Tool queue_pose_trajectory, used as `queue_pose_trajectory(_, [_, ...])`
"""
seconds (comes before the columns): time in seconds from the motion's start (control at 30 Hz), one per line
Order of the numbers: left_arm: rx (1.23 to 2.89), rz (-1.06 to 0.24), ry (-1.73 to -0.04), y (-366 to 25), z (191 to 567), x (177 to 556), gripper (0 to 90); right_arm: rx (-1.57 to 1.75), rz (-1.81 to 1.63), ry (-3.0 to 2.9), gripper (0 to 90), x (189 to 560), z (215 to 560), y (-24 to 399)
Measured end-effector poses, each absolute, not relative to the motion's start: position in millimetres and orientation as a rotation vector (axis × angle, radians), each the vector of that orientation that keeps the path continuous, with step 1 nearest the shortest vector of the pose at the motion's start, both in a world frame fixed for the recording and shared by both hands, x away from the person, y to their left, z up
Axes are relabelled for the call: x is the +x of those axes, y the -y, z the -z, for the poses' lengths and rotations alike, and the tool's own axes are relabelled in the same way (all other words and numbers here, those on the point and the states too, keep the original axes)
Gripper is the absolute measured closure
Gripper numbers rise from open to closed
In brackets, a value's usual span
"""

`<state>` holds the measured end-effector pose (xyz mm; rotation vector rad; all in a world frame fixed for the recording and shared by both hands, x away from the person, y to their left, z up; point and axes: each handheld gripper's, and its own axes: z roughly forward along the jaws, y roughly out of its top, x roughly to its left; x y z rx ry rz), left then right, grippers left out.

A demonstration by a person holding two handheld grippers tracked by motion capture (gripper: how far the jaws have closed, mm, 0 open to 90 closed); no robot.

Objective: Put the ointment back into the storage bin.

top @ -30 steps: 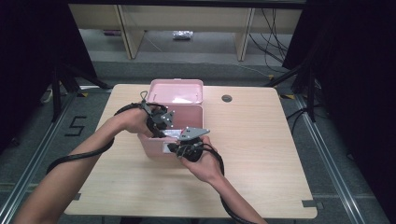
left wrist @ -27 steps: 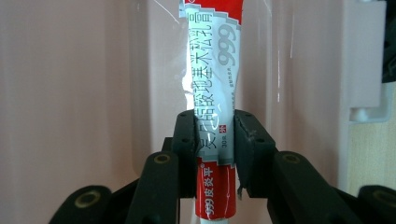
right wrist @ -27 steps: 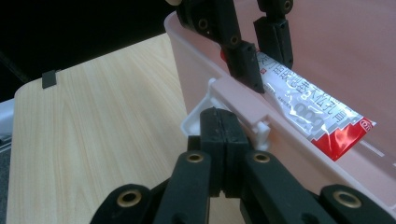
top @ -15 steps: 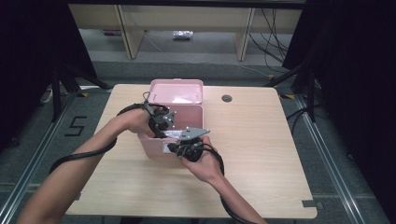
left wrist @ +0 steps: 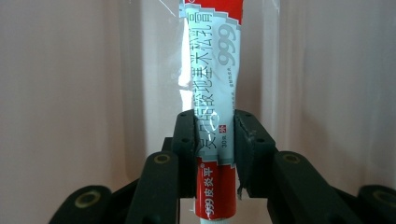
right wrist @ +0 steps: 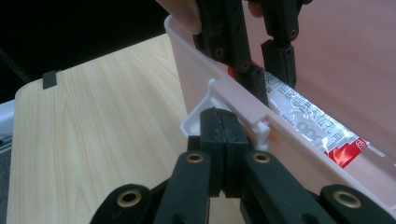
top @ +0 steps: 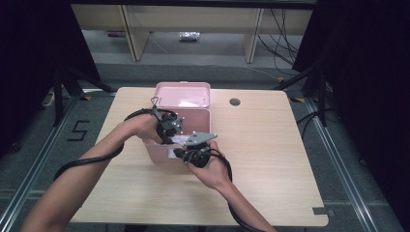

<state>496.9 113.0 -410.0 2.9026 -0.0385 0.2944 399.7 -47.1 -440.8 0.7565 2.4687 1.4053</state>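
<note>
While the left tool [left wrist: 212,140] pinches it across its lower half, a red, white and grey tube [left wrist: 215,93] hangs inside the pink box [top: 200,116], its printed side facing the left gripper view and the box's pale wall close behind it. In the right gripper view the same tube [right wrist: 310,119] lies along the inner side of the near wall, with the left tool [right wrist: 266,70] coming down on it from above and fingertips [right wrist: 184,14] just over the rim.

The right tool [right wrist: 224,128] is pressed together, its tips at the white latch [right wrist: 205,112] on the outside of the box's front wall; whether it actually grips the latch I cannot tell.

From the high view, the box stands near the middle of the table [top: 270,159], its lid [top: 183,94] open and leaning back at the far side. The left tool [top: 169,126] reaches into the box from the left, and the right tool [top: 193,150] sits against the front wall, just beside the other. A small round grommet [top: 235,102] lies in the tabletop right of the lid.
</note>
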Motion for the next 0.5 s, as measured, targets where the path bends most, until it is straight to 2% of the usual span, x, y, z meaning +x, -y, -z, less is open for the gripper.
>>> queue_pose_trajectory(0.5, [2.907,-0.277,0.028,-112.5,416.1,498.9,71.2,0.758,-1.405,-2.469,90.0,399.6,440.8,47.1])
